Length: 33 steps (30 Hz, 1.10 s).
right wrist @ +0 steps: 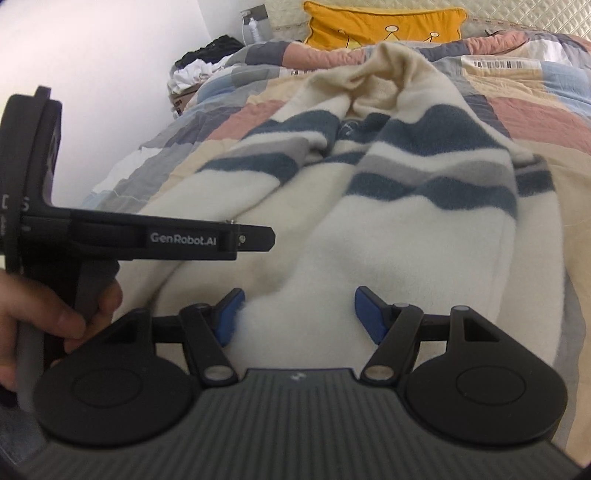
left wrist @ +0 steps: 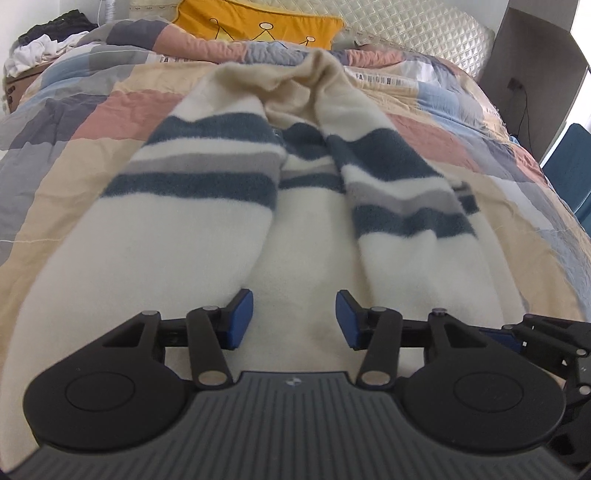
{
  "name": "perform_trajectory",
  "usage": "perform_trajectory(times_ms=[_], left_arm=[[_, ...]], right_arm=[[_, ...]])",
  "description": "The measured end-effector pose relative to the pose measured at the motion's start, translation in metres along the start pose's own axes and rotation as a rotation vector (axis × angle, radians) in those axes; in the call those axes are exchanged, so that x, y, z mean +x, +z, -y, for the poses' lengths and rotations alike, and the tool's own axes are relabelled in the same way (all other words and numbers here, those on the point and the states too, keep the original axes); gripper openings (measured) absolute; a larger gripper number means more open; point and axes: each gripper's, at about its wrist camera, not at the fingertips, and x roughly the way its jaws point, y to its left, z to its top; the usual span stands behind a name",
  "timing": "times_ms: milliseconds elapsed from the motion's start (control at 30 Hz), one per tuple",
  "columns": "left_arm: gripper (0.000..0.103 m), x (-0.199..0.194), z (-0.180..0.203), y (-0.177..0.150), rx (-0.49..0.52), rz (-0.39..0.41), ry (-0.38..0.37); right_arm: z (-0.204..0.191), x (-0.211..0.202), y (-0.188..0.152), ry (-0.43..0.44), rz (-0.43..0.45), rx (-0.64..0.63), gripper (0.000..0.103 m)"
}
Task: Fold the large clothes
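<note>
1. The left hand-held gripper (left wrist: pixel 294 319) is held low over the near hem of the sweater (left wrist: pixel 295 229), pointing forward and down. Its blue pads (left wrist: pixel 242 319) are spread, with only flat white fleece in the gap; nothing is pinched. The pose is judged to be a set-up for a grasp on the near edge.
2. The right hand-held gripper (right wrist: pixel 297 315) is held just beside the left one, over the same hem. Its jaws are likewise spread. The left pad (right wrist: pixel 229 317) is touching, or just short of, a raised fold of fleece; actual contact cannot be confirmed. No cloth is gripped.
3. In the right view the left unit is seen from the side, its handle wrapped by the person's hand (right wrist: pixel 55 317). The two tools are kept side by side, probably so that the hem can be taken at two points and lifted evenly.
4. The sweater is laid lengthwise on the bed (left wrist: pixel 92 110), hem nearest and neck farthest. Both striped sleeves are turned in over the body, which narrows the garment for a lengthwise fold.
5. Beyond the neck lies a yellow pillow (left wrist: pixel 255 22), clear of the fold path.
</note>
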Motion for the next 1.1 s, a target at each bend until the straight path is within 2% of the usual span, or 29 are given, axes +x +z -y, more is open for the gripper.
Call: perform_trajectory(times_ms=[133,167,200,267,400,567,733,1000,1100], left_arm=[[0.056,0.0,-0.003,-0.001,-0.021,-0.002,-0.016],[0.056,-0.001,-0.003,-0.001,-0.032,-0.003,-0.025],[0.056,-0.002,-0.004,-0.001,-0.043,-0.002,-0.04],[0.056,-0.005,-0.003,-0.002,-0.057,0.002,-0.062],[0.056,-0.009,-0.001,-0.004,-0.053,0.025,-0.071],[0.056,-0.025,0.002,-0.007,-0.029,0.081,-0.112],[0.056,-0.036,0.006,-0.007,-0.014,0.118,-0.143],[0.056,-0.034,0.005,-0.01,-0.018,0.111,-0.146],[0.056,-0.03,0.004,-0.009,-0.033,0.111,-0.157]], right_arm=[[-0.007,0.008,-0.004,-0.032,-0.022,-0.074,0.068],[-0.01,0.01,-0.006,-0.053,-0.024,-0.112,0.063],[-0.014,0.011,-0.008,-0.083,-0.024,-0.15,0.052],[-0.019,0.013,-0.014,-0.147,-0.03,-0.216,0.041],[-0.018,0.01,-0.014,-0.19,-0.028,-0.232,0.024],[-0.007,-0.004,-0.005,-0.204,0.007,-0.144,0.017],[0.028,-0.048,0.01,-0.278,0.128,0.035,0.015],[0.113,-0.115,0.053,-0.47,0.341,0.157,0.015],[0.157,-0.133,0.063,-0.491,0.4,0.25,0.015]])
